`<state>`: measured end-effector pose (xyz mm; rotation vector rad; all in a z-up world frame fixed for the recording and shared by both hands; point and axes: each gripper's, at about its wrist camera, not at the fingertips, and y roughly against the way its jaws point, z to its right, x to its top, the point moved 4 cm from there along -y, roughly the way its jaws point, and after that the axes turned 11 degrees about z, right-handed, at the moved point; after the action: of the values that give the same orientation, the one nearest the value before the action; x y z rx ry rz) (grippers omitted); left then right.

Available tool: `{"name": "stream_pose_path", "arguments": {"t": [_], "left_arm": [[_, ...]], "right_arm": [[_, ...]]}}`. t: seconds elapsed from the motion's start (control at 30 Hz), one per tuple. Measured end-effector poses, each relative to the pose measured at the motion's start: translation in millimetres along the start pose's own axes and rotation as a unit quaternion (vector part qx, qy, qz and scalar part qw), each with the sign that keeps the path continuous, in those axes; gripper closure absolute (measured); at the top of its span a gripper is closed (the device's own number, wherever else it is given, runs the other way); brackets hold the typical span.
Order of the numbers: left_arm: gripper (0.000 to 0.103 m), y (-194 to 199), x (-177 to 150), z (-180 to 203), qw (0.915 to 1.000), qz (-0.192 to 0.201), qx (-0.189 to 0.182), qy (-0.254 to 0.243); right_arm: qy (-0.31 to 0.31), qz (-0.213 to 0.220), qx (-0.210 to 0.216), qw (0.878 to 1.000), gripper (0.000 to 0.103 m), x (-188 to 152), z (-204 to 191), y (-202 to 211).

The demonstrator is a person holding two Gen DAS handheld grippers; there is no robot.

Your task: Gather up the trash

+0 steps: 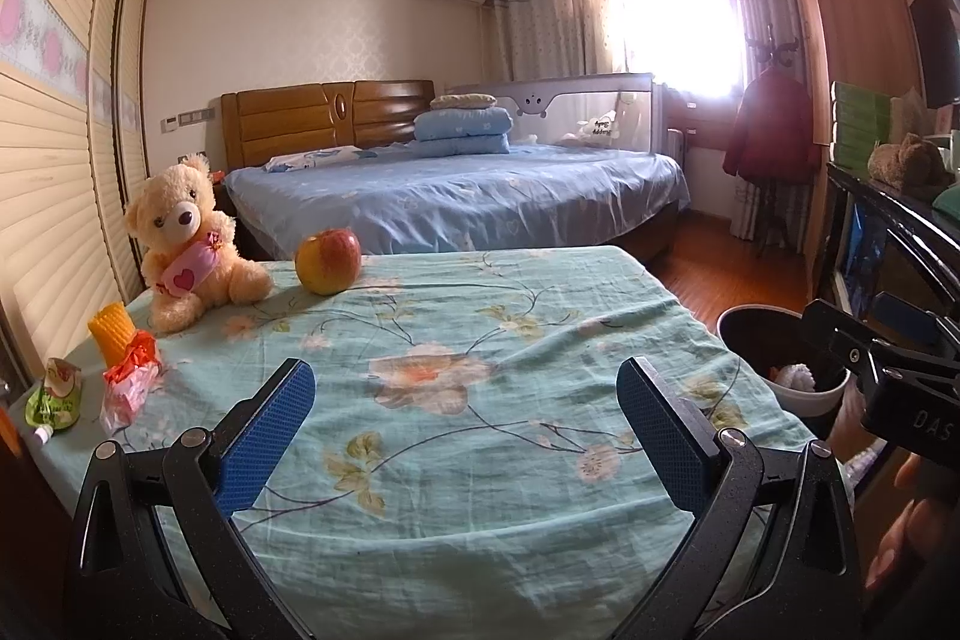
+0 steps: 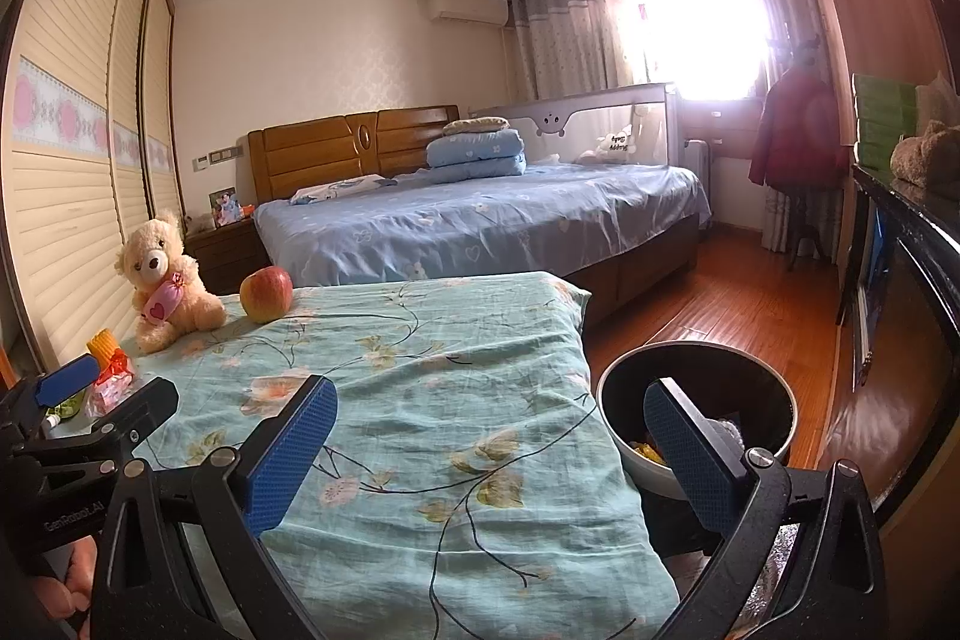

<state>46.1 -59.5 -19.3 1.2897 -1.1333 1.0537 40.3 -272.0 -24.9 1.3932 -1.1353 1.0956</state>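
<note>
A table with a teal floral cloth [image 1: 456, 400] holds trash at its left edge: a red and white crumpled wrapper [image 1: 129, 379], a green squeeze pouch [image 1: 54, 394] and a yellow ribbed cup [image 1: 111, 331]. The wrapper also shows in the right wrist view [image 2: 111, 382]. A dark trash bin [image 2: 699, 418] with scraps inside stands on the floor right of the table; it also shows in the left wrist view [image 1: 780, 358]. My left gripper [image 1: 465, 394] is open and empty above the cloth. My right gripper [image 2: 489, 418] is open and empty over the table's right edge, beside the bin.
A teddy bear [image 1: 186, 244] and an apple [image 1: 328, 260] sit at the table's far left. A bed with blue sheets [image 1: 456, 196] lies beyond. A dark cabinet [image 2: 912, 316] stands at the right, with wood floor [image 2: 720, 304] between.
</note>
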Motion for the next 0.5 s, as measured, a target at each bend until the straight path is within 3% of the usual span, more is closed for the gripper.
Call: {"name": "stream_pose_path", "arguments": {"t": [0.5], "left_arm": [[0.0,-5.6,-2.4,-0.4,1.0,-0.01,-0.001,-0.001]], "right_arm": [[-0.002,-0.003,0.002,1.0,0.0,-0.7,-0.6,-1.0]]}}
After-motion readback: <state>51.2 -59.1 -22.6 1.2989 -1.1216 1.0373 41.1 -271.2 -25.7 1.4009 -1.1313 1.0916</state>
